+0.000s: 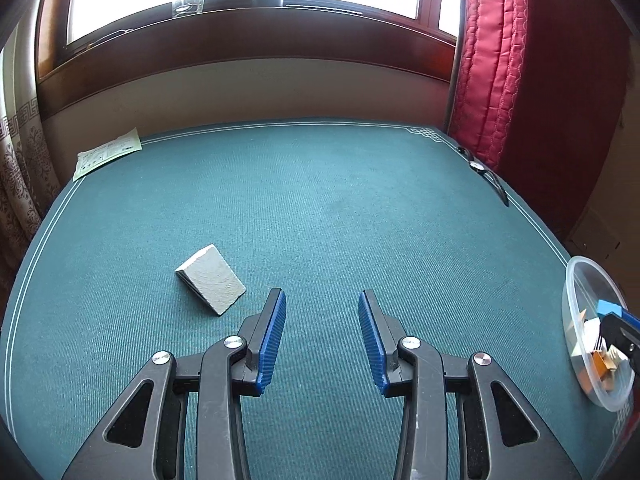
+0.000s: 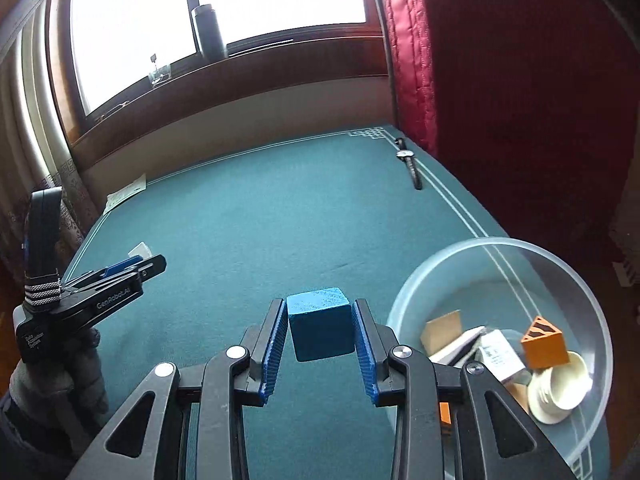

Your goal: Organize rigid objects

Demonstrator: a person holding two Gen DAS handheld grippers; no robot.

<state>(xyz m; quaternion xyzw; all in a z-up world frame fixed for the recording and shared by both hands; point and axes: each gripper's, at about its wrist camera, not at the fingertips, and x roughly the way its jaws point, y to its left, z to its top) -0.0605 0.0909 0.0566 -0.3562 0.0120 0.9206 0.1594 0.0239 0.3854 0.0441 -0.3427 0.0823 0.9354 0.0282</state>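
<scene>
My right gripper (image 2: 319,302) is shut on a blue cube (image 2: 320,322) and holds it above the green table cloth (image 2: 260,220), just left of a clear plastic bowl (image 2: 500,242). The bowl holds several blocks, among them an orange wedge (image 2: 544,344) and white pieces. In the left wrist view a white block (image 1: 211,279) lies flat on the cloth, left of and slightly beyond my left gripper (image 1: 322,294), whose blue pads stand apart with nothing between them. The bowl (image 1: 576,280) and the held cube (image 1: 610,308) show at that view's right edge.
A wristwatch (image 2: 410,162) lies near the far right corner beside a red curtain (image 2: 412,60). A paper sheet (image 1: 108,154) rests at the far left corner. A gloved hand (image 2: 60,380) carries the left gripper (image 2: 156,262). A window sill runs behind the table.
</scene>
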